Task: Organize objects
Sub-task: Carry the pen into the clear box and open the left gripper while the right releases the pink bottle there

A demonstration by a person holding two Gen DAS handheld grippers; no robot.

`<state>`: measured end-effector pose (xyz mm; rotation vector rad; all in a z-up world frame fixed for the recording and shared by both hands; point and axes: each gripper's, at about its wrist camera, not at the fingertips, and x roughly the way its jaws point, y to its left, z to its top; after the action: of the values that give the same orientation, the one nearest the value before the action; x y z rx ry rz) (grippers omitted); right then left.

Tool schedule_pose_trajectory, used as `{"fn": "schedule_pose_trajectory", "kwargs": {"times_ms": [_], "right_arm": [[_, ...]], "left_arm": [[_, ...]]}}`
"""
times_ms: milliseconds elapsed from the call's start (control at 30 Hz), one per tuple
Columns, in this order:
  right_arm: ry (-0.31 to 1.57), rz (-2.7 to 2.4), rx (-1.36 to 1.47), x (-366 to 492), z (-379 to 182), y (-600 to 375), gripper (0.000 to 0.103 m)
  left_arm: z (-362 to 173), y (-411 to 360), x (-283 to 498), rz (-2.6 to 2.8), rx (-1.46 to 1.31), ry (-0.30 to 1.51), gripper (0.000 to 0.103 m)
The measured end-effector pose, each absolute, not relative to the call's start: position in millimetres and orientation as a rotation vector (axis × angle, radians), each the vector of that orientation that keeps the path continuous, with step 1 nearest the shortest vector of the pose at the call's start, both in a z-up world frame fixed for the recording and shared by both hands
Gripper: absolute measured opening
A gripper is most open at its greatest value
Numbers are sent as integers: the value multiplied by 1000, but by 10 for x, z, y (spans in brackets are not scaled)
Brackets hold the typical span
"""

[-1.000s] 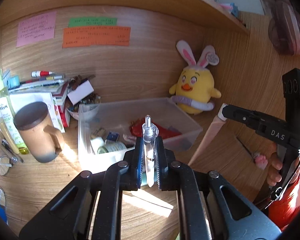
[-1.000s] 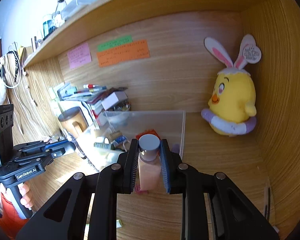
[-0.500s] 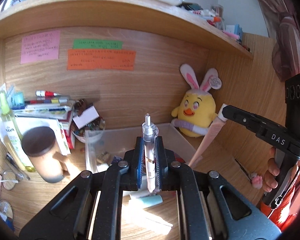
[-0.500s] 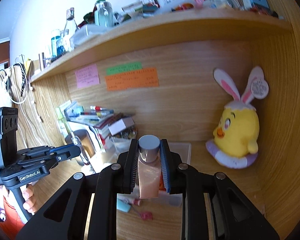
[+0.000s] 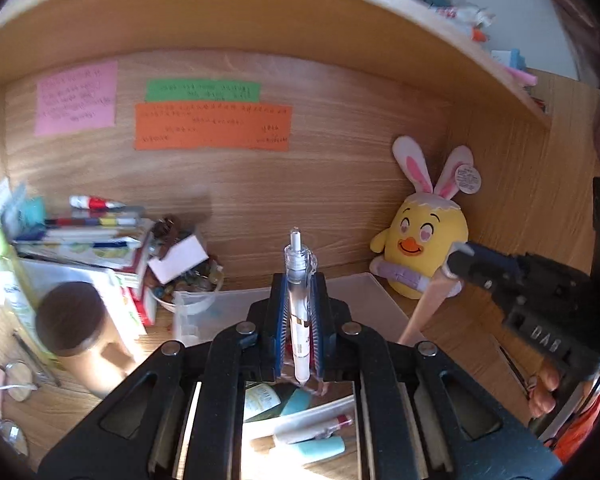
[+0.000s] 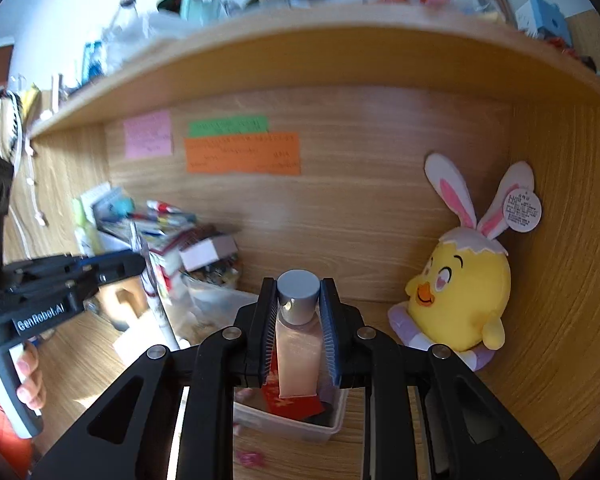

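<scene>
The clear plastic bin (image 5: pixel 364 292) sits on the wooden desk (image 6: pixel 380 420) below both grippers, its rim showing behind the left tool and its near corner under the right one. Inside it, a red card or packet (image 6: pixel 296 402) lies against the front wall; other contents are blurred. The left gripper (image 5: pixel 299 320) is pinched tight on a clear-barrelled pen (image 5: pixel 298 276), which stands nearly upright between the blue pads, its tip end pointing up past the jaws. The right gripper (image 6: pixel 299 320) is clamped on a pink tube with a grey cap (image 6: pixel 298 332), cap upward, hanging over the bin. Seen under the left tool, several small items lie on the desk or in the bin, among them a teal tube (image 5: pixel 320 446) and a green-labelled jar (image 5: pixel 260 398); which surface they rest on cannot be told. A small bowl of trinkets (image 5: pixel 188 284) touches the bin's far left corner, beside a stack of books (image 5: pixel 88 240) and a brown mug (image 5: pixel 76 328). A yellow plush chick (image 6: pixel 464 304) occupies the right rear corner, just beside the bin. The shelf (image 6: pixel 300 48) overhangs the whole work area, the side panel closes off the right, and bare desk remains in front of the bin. A hand (image 6: pixel 28 376) grips the left tool's handle.
</scene>
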<state>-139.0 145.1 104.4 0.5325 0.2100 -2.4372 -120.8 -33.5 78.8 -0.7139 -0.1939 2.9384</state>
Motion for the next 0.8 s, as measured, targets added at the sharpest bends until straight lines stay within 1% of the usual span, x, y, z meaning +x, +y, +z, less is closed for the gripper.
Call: {"fn": "schedule_pose_trajectory", "kwargs": {"times_ms": [200, 400, 567, 700, 800], "right_arm": [[359, -2428, 603, -1586, 821, 1220, 19], [441, -2370, 617, -1636, 736, 916, 19], [504, -2305, 640, -1683, 629, 550, 19], [528, -2234, 711, -1763, 451, 259, 19], [526, -2206, 756, -1812, 334, 140, 20]], "left_arm": [[524, -351, -1502, 2862, -822, -273, 10], [259, -587, -1680, 2792, -949, -399, 10], [120, -759, -1700, 2786, -1000, -406, 10], [36, -826, -1685, 2797, -1028, -378, 10], [-1, -883, -1681, 2789, -1047, -389, 10]]}}
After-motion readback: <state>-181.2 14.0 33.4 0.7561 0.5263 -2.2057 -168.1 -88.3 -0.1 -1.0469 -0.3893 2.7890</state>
